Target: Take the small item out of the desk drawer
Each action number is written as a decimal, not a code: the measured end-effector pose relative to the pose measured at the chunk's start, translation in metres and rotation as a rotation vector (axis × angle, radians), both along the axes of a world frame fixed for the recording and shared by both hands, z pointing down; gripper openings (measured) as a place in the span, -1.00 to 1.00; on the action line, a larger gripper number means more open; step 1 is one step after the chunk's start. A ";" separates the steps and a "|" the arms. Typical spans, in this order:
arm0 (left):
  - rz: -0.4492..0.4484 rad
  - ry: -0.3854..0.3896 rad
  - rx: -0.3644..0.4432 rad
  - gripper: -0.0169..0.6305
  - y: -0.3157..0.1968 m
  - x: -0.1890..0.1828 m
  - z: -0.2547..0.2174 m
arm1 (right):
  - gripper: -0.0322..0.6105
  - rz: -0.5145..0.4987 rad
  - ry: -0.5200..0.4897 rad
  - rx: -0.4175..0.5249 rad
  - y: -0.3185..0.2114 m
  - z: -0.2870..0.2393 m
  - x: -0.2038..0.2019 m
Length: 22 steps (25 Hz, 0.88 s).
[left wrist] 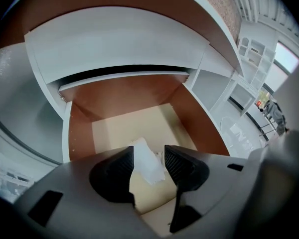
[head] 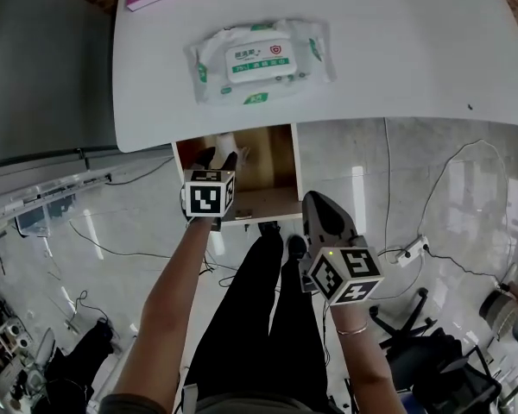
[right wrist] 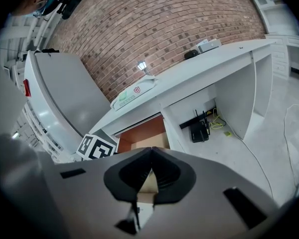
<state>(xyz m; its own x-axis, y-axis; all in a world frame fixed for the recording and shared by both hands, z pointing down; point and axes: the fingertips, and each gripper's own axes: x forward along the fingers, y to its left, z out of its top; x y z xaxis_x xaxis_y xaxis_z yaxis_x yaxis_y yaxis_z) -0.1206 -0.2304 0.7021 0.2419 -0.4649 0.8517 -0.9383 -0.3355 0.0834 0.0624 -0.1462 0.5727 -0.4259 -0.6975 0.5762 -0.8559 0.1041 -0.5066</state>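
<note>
Left gripper (left wrist: 148,167): we reach it into the open drawer (left wrist: 204,128), its jaws pressed on either side of the small item (left wrist: 147,159) (white and crumpled).
Small item: between those jaws, above the pale drawer floor; it seems lifted clear, though we cannot be sure.
Right gripper (right wrist: 151,151): we hold it low, right of the drawer, jaws together on nothing.
Desk (head: 397,59): a wipes pack (head: 259,59) lies on top.

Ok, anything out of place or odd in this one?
Nothing stands out. The drawer is open, the crumpled white item sits between the jaws of the left gripper, and the wipes pack lies flat on the desk.
</note>
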 end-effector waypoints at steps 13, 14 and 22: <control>-0.011 -0.032 -0.095 -0.30 -0.005 -0.003 0.043 | -0.89 0.030 -0.003 -0.036 0.008 0.020 0.007; -0.009 -0.035 -0.098 -0.30 -0.006 -0.002 0.045 | -0.89 0.033 -0.003 -0.037 0.008 0.020 0.008; -0.019 -0.075 -0.128 -0.29 -0.010 -0.004 0.064 | -0.89 0.054 -0.006 -0.054 0.010 0.027 0.015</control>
<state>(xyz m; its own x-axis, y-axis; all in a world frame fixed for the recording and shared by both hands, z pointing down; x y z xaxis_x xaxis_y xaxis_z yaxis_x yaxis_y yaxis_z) -0.1245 -0.2409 0.7658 0.1676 -0.3557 0.9194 -0.9498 -0.3083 0.0538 0.0776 -0.1366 0.6002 -0.3917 -0.6875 0.6114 -0.8565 0.0297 -0.5153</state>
